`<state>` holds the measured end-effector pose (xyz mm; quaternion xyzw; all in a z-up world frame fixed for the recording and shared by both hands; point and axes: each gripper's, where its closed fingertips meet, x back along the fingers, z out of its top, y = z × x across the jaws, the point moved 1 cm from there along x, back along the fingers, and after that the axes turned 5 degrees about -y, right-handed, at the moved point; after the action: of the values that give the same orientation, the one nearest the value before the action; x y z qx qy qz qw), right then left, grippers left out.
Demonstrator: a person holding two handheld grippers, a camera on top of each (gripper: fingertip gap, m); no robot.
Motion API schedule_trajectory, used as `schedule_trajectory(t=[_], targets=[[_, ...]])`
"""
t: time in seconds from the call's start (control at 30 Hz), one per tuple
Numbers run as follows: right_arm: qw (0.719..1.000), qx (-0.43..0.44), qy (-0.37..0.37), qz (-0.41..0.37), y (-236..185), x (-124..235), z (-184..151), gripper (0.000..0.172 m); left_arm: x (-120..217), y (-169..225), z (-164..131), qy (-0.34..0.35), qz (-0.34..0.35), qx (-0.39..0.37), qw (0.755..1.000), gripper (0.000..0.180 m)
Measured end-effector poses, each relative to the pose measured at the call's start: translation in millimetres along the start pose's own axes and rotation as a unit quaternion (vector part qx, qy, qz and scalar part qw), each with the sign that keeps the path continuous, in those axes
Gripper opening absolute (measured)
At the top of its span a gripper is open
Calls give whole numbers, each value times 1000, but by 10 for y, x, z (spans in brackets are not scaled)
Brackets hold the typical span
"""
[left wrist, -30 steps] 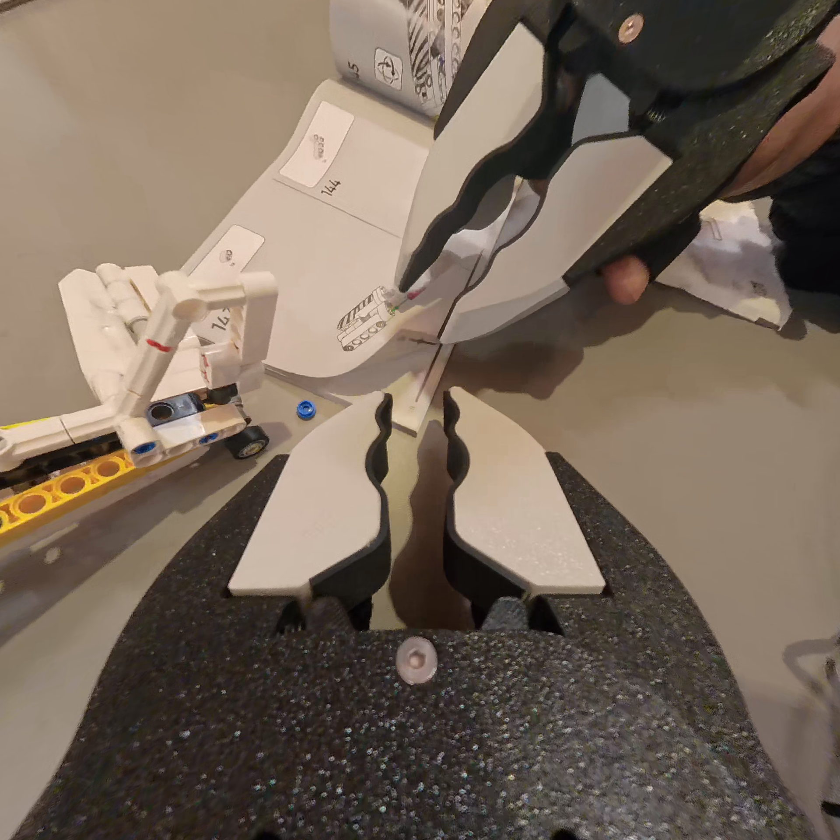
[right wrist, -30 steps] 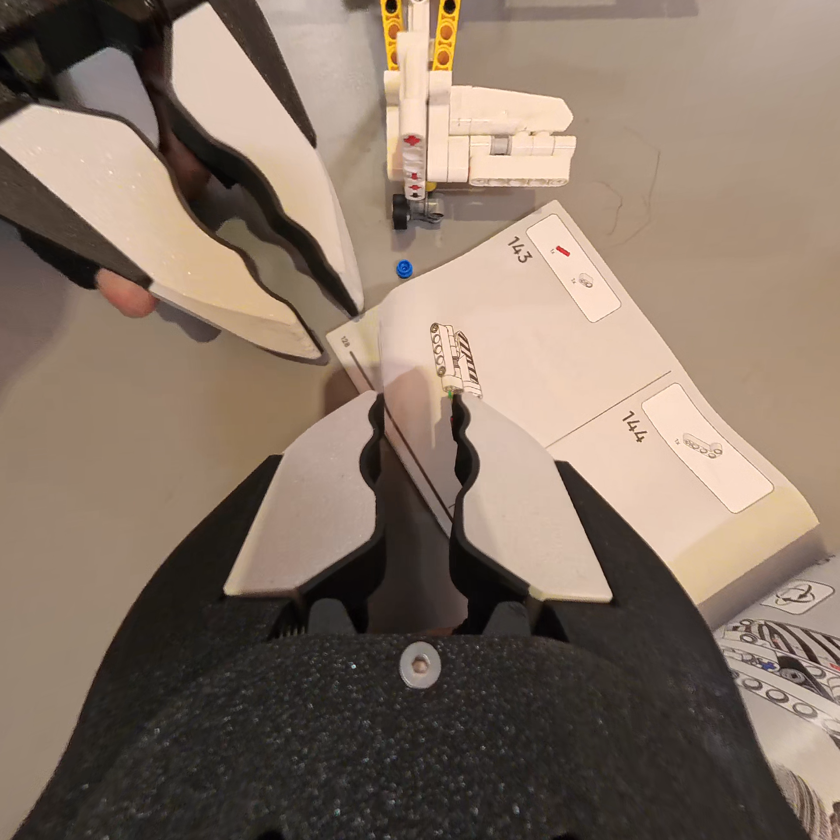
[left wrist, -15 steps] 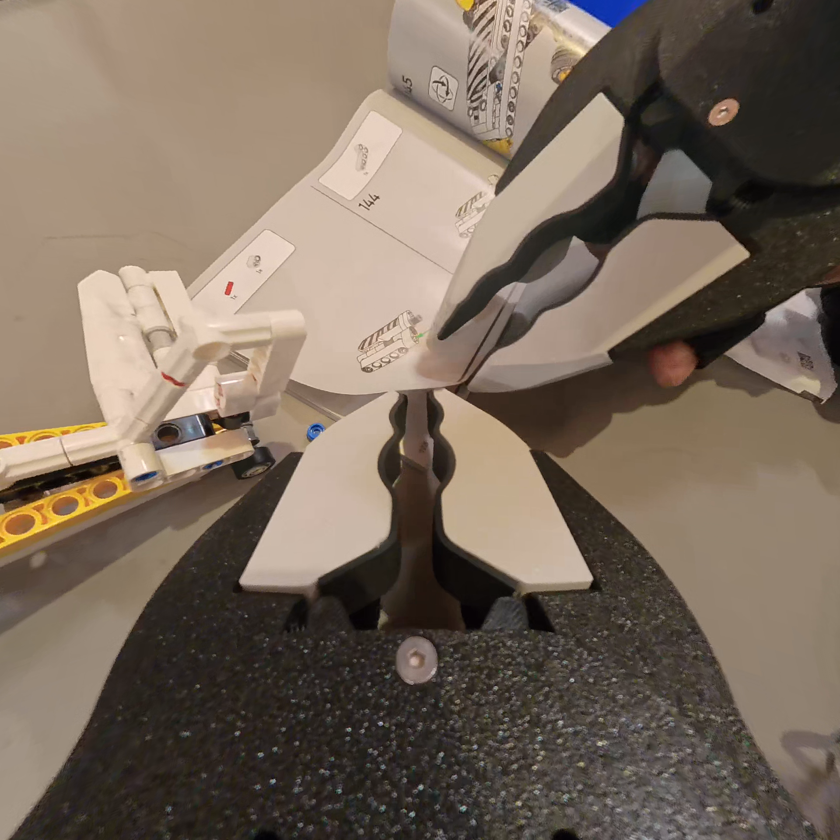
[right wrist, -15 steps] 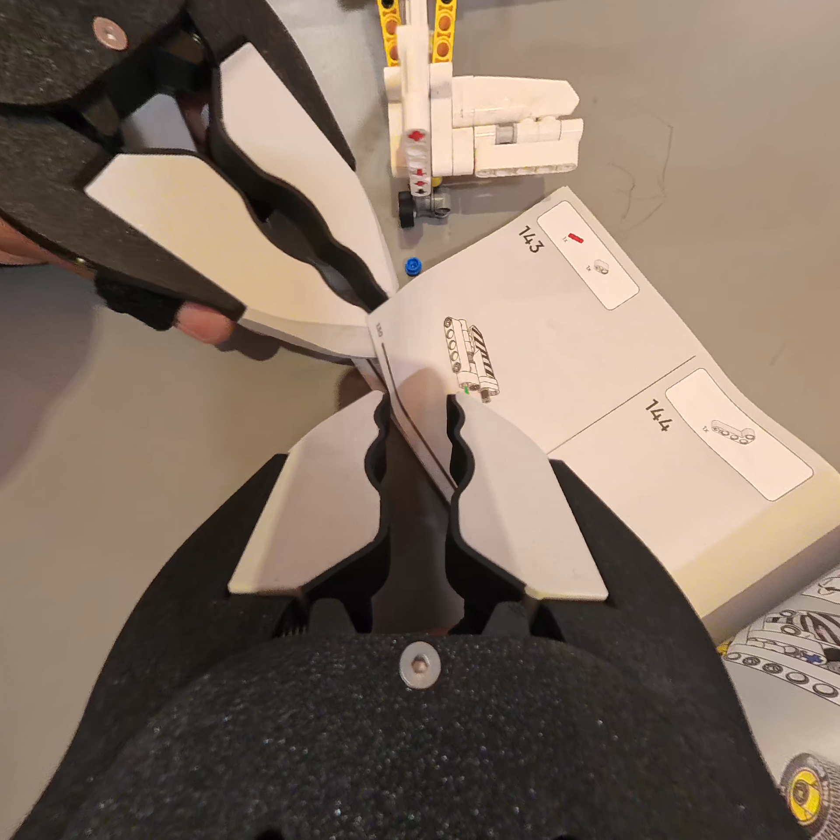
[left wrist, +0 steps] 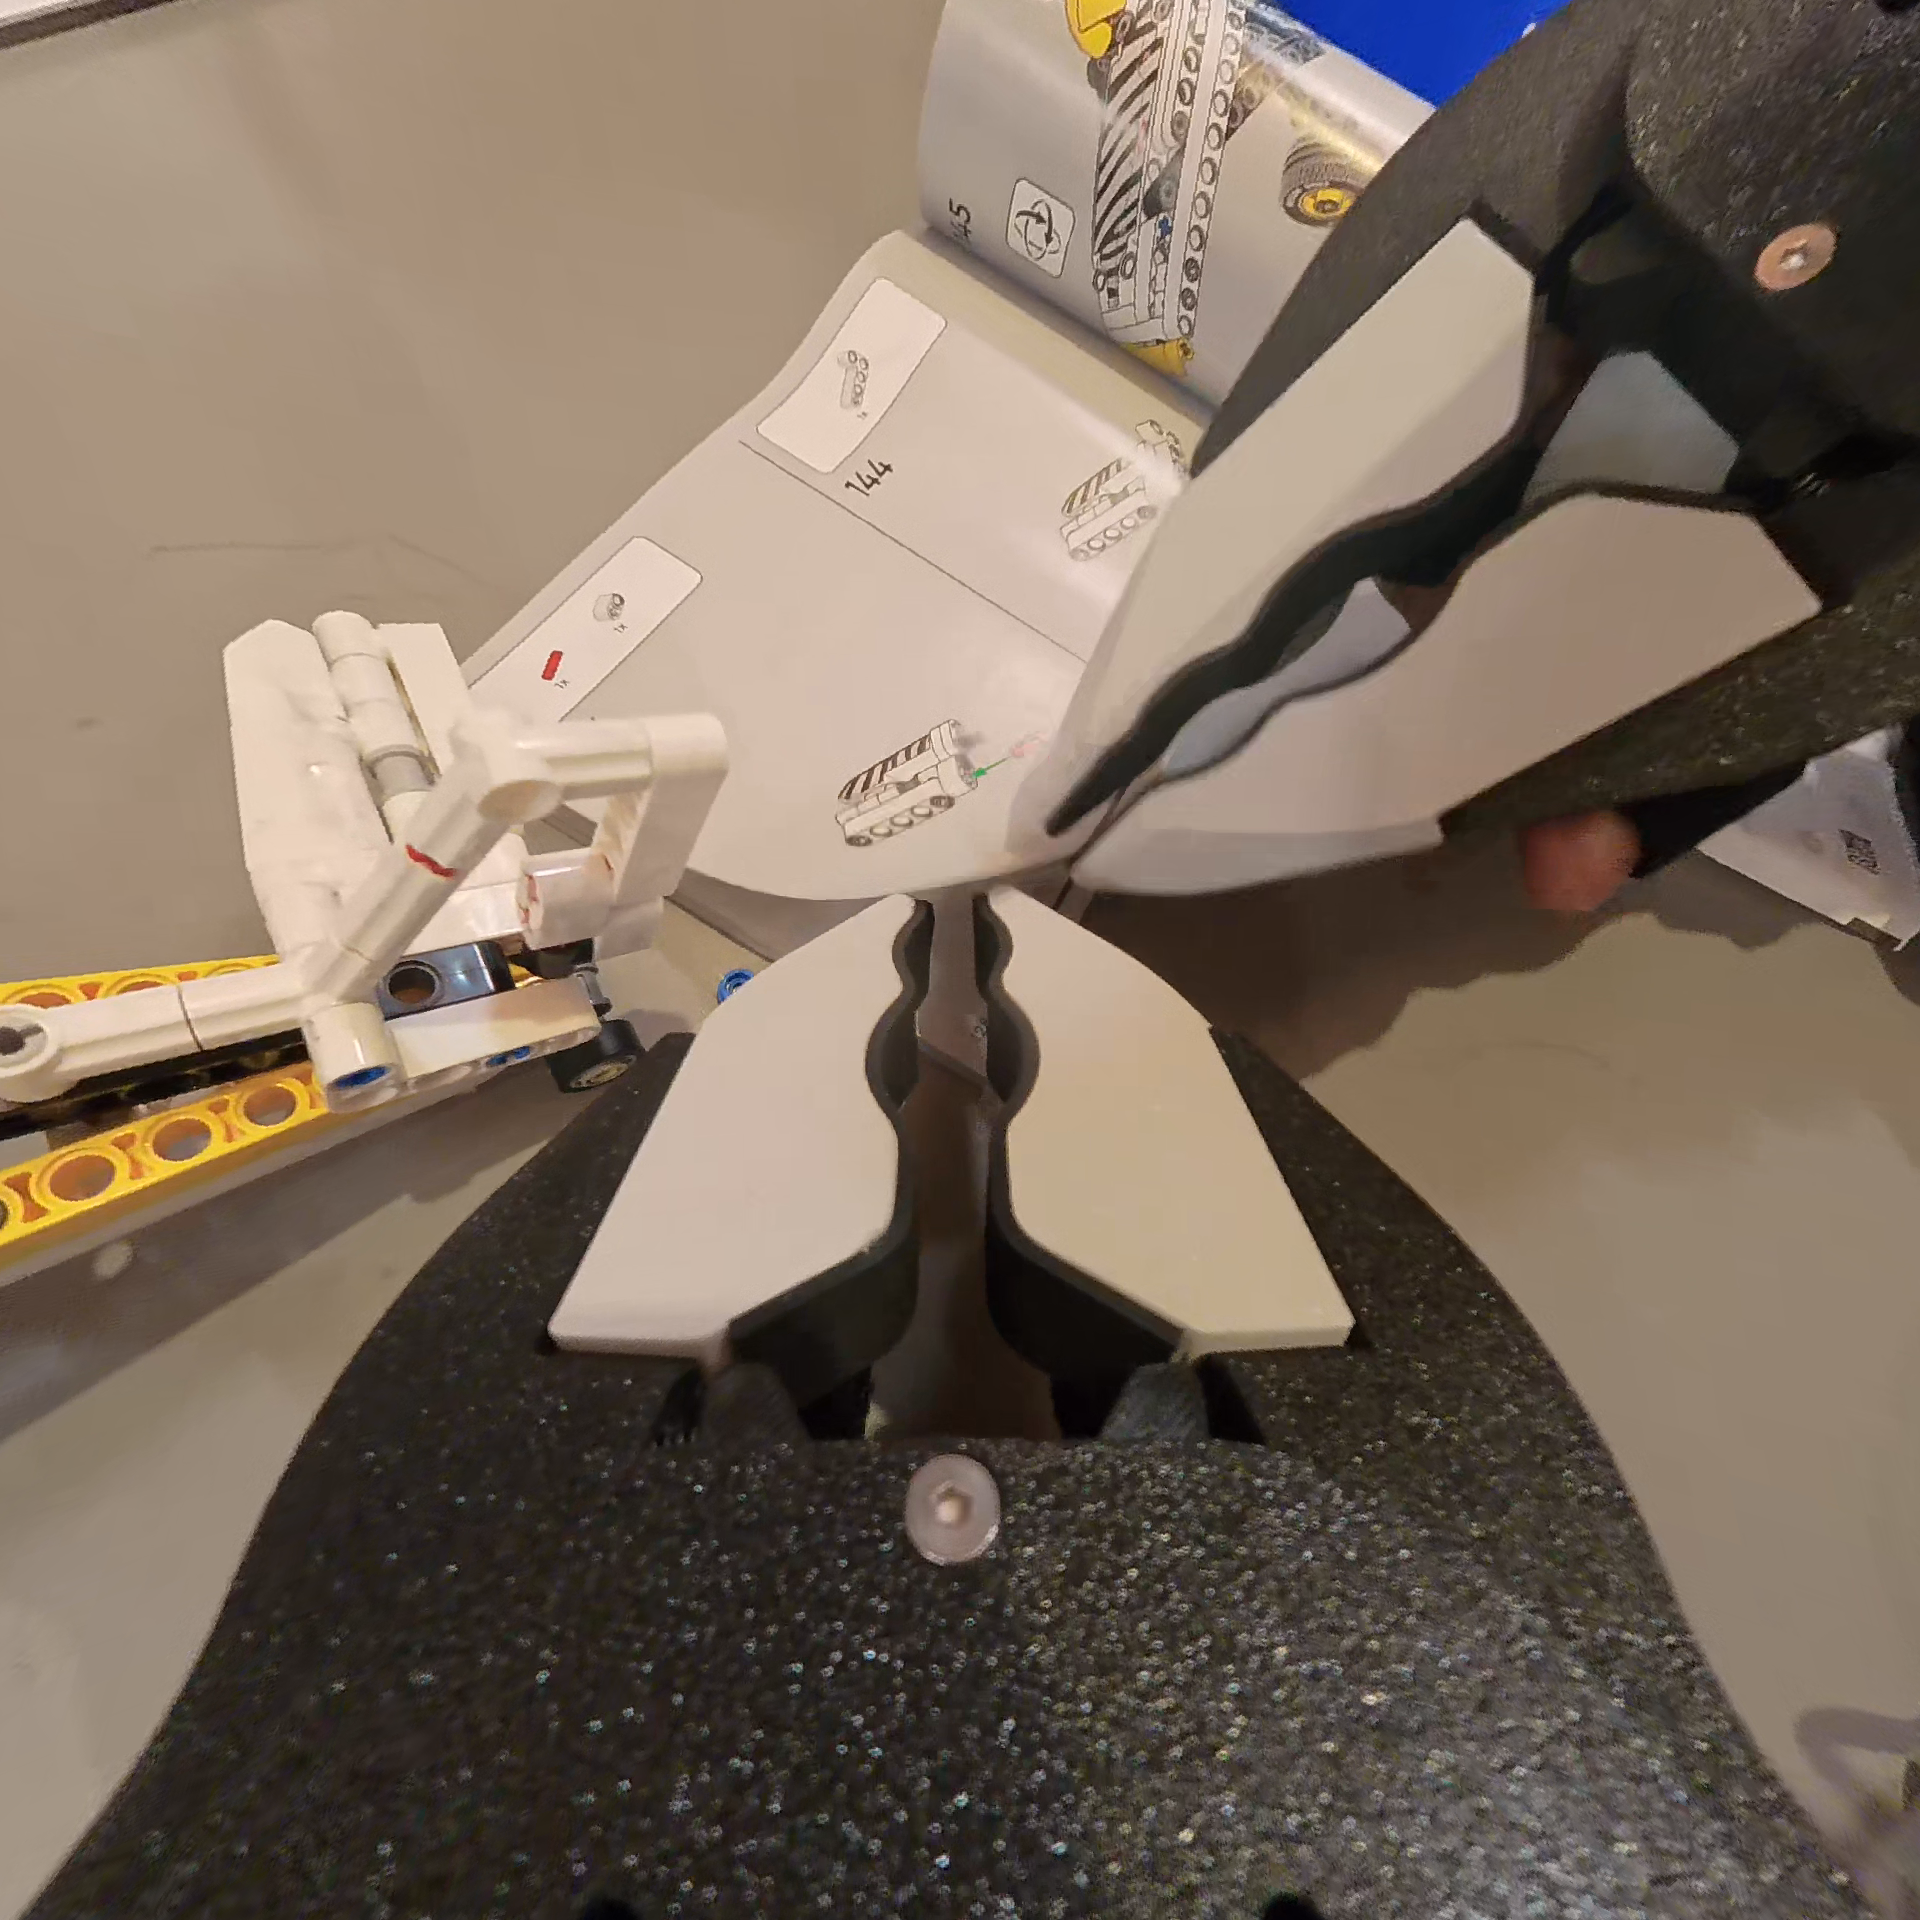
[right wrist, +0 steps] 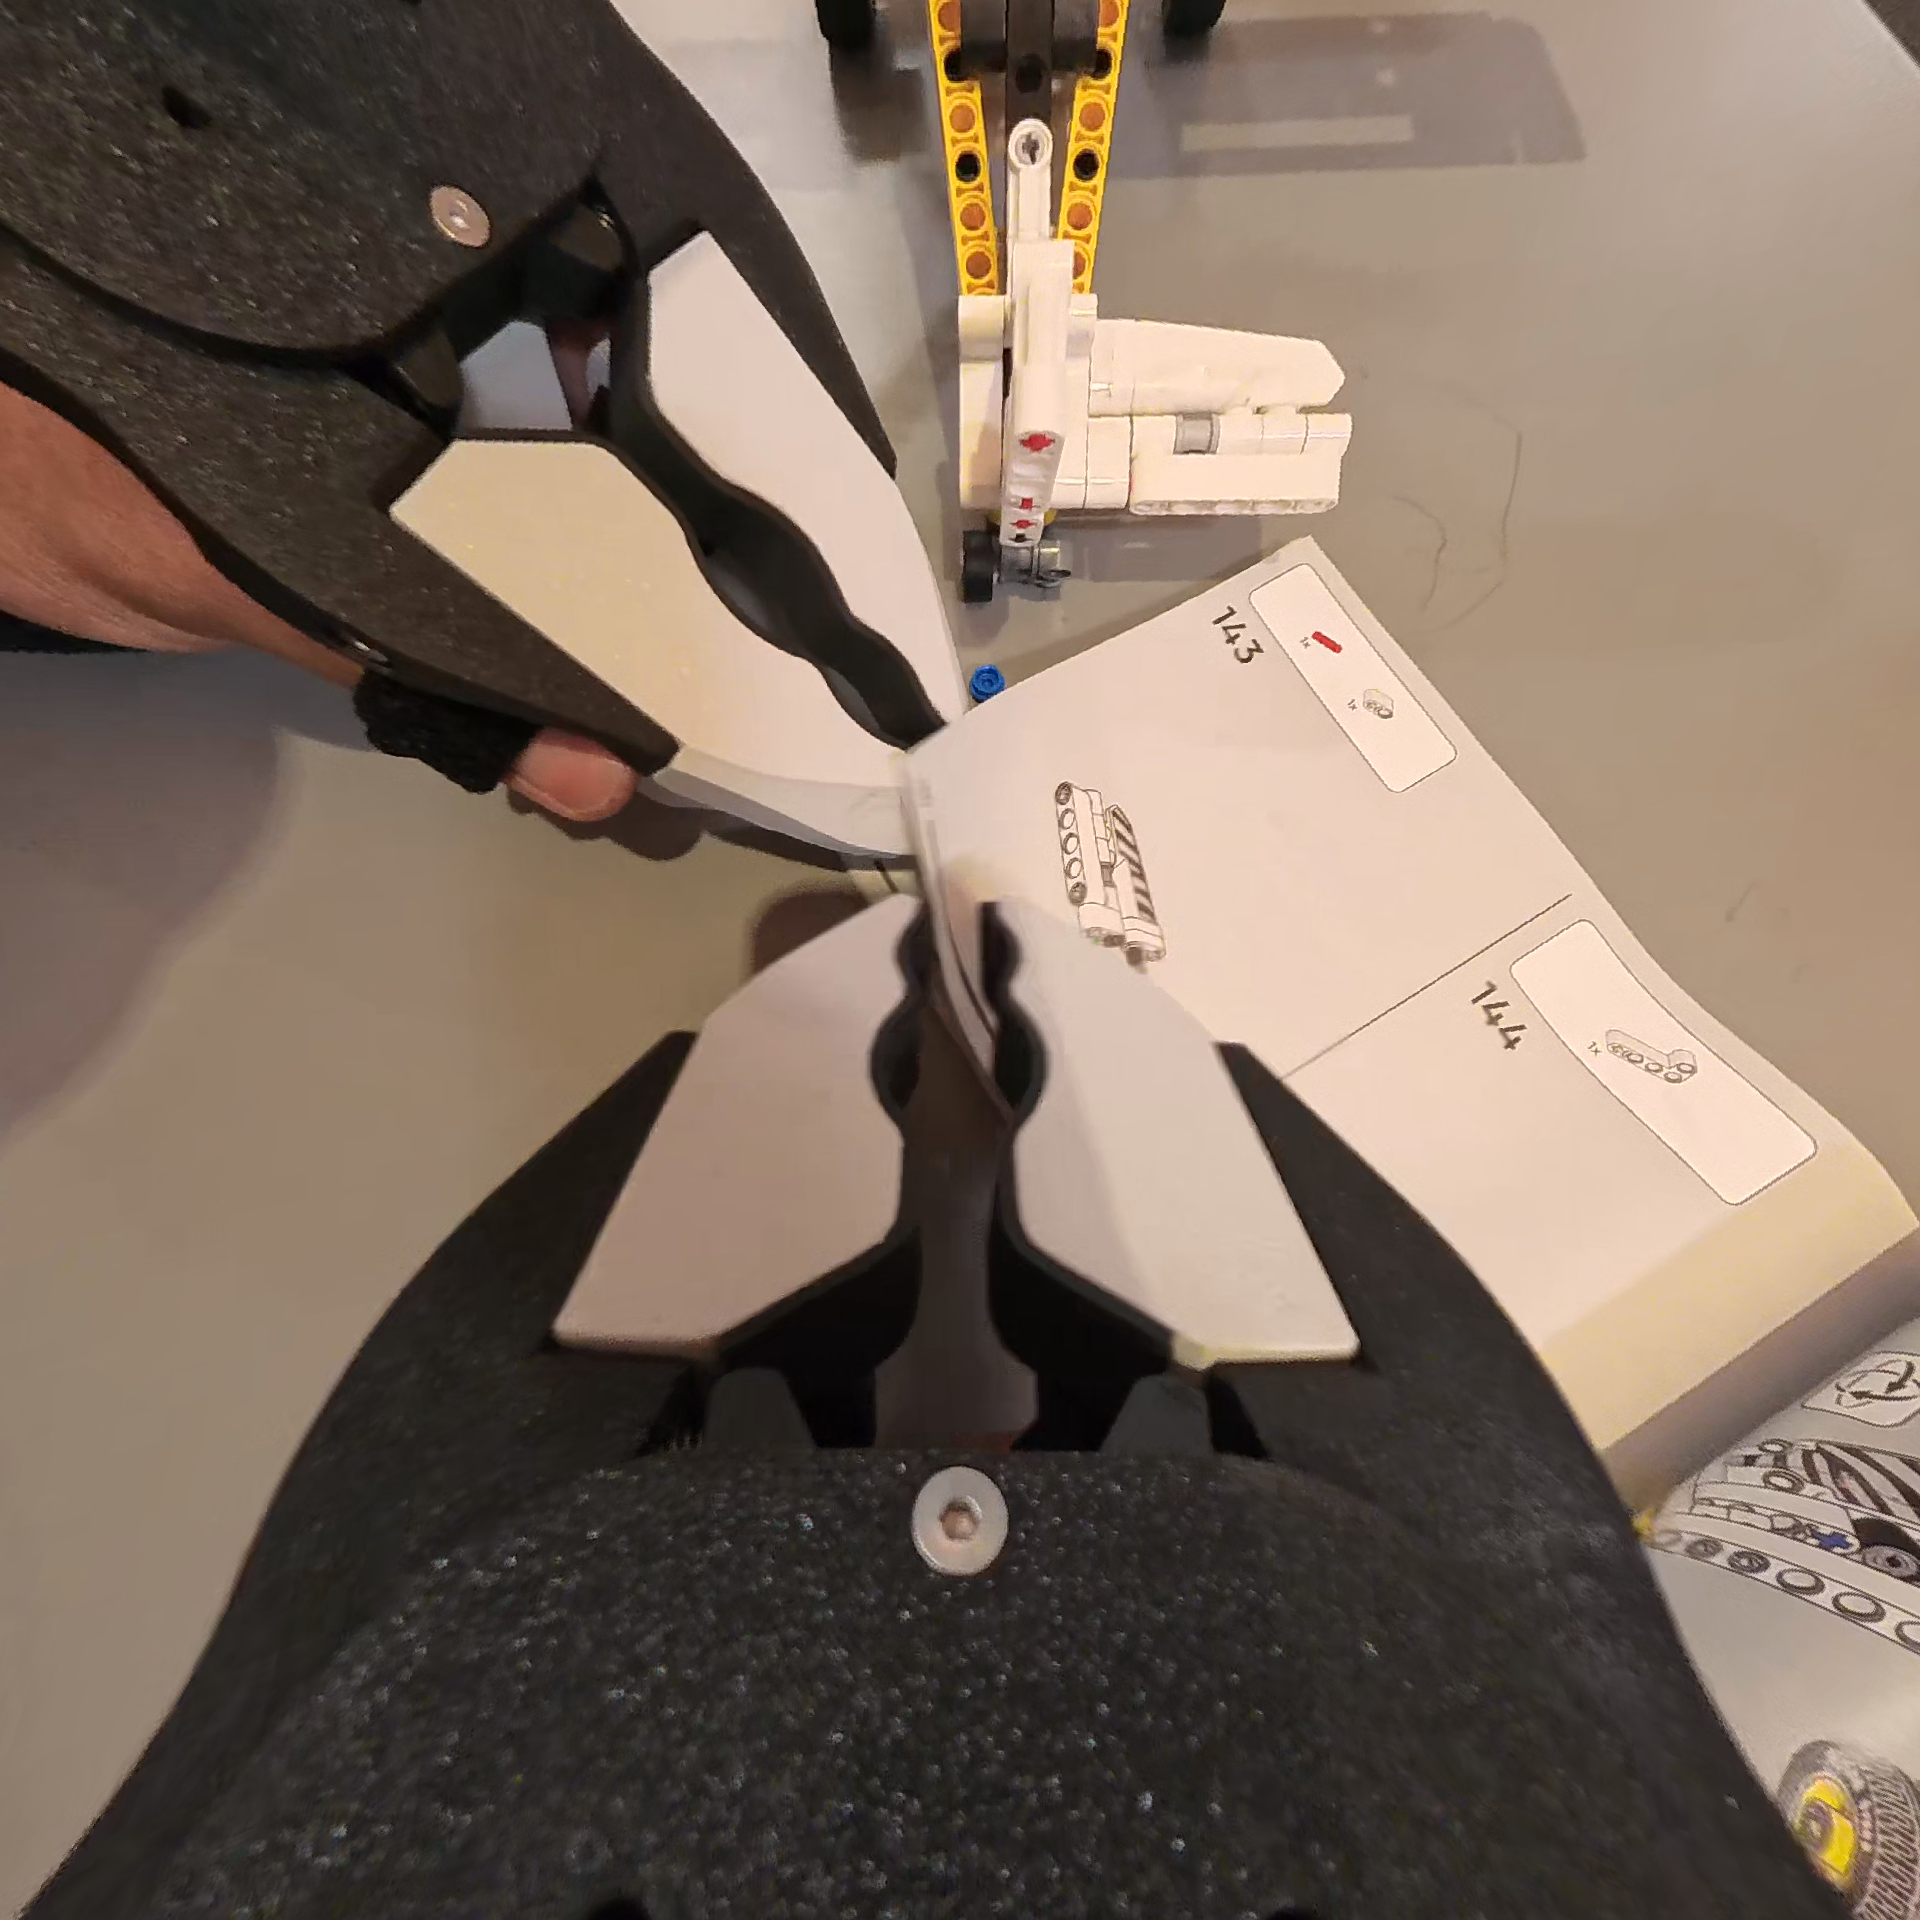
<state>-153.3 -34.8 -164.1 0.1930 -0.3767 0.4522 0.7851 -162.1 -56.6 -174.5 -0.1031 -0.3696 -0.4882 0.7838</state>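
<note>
An open instruction booklet lies on the grey table, its top page (left wrist: 883, 623) curled up. My left gripper (left wrist: 951, 920) is shut on the near corner of that page, whose edge runs back between the fingers. My right gripper (right wrist: 951, 925) is shut on the same page's edge (right wrist: 1299, 831) just beside it. Each gripper shows in the other's view: the right one (left wrist: 1060, 826) comes in from the upper right, and the left one (right wrist: 920, 732) from the upper left, their tips almost meeting at the page corner. A hand holds each gripper.
A white and yellow brick model (left wrist: 416, 831) stands left of the booklet; it also shows in the right wrist view (right wrist: 1091, 436). A small blue round piece (left wrist: 736, 982) lies by the page corner (right wrist: 987, 681). Further booklet pages (left wrist: 1143, 187) lie behind. Left and right tips are no more than a few centimetres apart.
The left gripper moved in and shut on the page corner first. The right gripper then shut on the page edge. The page has lifted a little and curls more.
</note>
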Motion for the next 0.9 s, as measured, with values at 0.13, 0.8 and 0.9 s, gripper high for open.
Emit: schedule_trajectory(t=[0.13,0.8,0.9], targets=[[1000,-12,12,4,23,52,14,0,5,2,-1,1,-1,-1,1000,9],[995,-79,59,-6,85,135,1,0,19,18,-3,8,2,-13,1000,10],[998,1,53,-45,13,91,29,0,21,21,-9,7,2,-16,1000,10]])
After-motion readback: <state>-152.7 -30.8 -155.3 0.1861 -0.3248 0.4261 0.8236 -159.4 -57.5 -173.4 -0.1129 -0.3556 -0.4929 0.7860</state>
